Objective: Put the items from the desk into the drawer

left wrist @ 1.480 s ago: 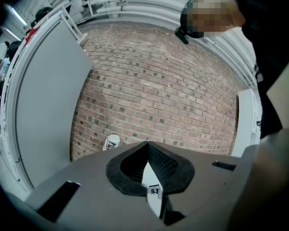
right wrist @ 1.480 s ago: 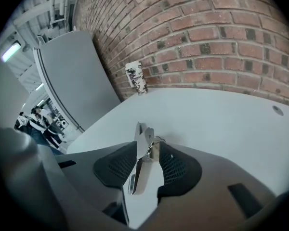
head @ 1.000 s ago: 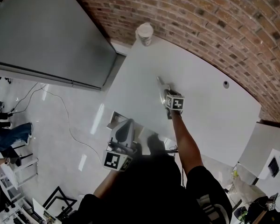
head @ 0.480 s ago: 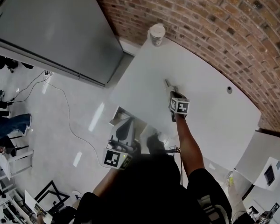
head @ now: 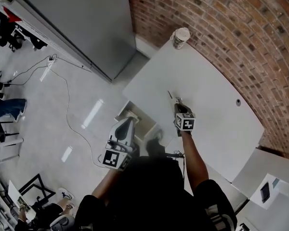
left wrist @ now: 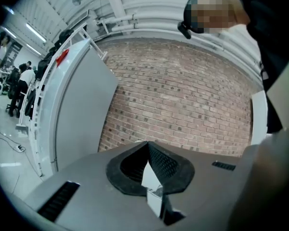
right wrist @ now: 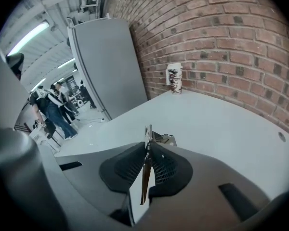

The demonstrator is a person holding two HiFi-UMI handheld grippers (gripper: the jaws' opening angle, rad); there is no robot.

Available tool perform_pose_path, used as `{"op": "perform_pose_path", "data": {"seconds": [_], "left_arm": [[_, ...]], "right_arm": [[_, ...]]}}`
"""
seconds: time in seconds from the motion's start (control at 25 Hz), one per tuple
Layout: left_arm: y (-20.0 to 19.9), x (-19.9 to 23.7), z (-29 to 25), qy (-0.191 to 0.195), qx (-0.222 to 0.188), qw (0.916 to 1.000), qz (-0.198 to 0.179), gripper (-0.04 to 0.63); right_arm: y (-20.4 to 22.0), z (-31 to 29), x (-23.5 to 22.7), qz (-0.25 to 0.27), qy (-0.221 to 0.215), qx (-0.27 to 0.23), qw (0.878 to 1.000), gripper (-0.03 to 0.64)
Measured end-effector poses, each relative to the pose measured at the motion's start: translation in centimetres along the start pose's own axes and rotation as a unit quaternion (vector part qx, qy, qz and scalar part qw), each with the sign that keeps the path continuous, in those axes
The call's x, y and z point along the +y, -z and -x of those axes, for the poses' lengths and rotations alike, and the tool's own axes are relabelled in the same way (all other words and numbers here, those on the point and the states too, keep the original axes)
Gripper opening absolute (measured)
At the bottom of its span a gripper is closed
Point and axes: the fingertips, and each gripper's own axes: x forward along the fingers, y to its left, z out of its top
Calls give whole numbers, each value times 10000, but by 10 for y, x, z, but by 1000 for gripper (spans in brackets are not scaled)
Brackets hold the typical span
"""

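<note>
The drawer (head: 140, 118) stands pulled open below the desk's left edge, and what lies inside it is too small to make out. Right at it is the left gripper (head: 129, 123), pointing level with its jaws closed tip to tip and nothing between them, so that hand carries nothing.

Moving across onto the desk (head: 207, 95), the right gripper (head: 177, 103) is angled down over the white top. Its jaws have just been closing, and now they're clamped on a thin metal item (right wrist: 148, 134). The item is a narrow blade-like strip standing on edge between the pads, with its end poking out past the fingertips. That puts the item in the grip and over the desk, well apart from the drawer and not yet in it.

Further along, a paper cup (head: 180, 37) sits upright at the far corner by the brick wall, untouched. Beyond that there is only a small round hole (head: 238, 101) in the bare surface.

By the look of it, the job is mid-way: the pickup is done, while the carry over to the drawer and the release are to come, and perhaps the cup after that.
</note>
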Motion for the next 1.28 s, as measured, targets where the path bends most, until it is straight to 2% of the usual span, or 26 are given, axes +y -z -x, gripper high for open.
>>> {"op": "perform_pose_path", "data": {"seconds": [0.24, 0.36, 0.56, 0.68, 0.96, 1.28], "left_arm": [[2, 27, 33, -208, 3, 9998, 65, 5], [-1, 38, 47, -284, -126, 9994, 125, 5], [8, 59, 68, -388, 28, 9990, 202, 5], [6, 71, 76, -387, -62, 9989, 239, 5], [16, 94, 92, -458, 81, 9982, 379, 5], [32, 106, 100, -406, 236, 9979, 454, 5]], "right_arm": [[16, 11, 78, 379, -498, 94, 9980, 32], [24, 14, 114, 618, -718, 168, 9954, 31], [34, 14, 174, 1023, -1178, 209, 9875, 32], [48, 11, 205, 1269, -1413, 332, 9812, 32], [78, -3, 253, 1487, -1707, 605, 9722, 31], [119, -40, 263, 1449, -1645, 1081, 9697, 31]]}}
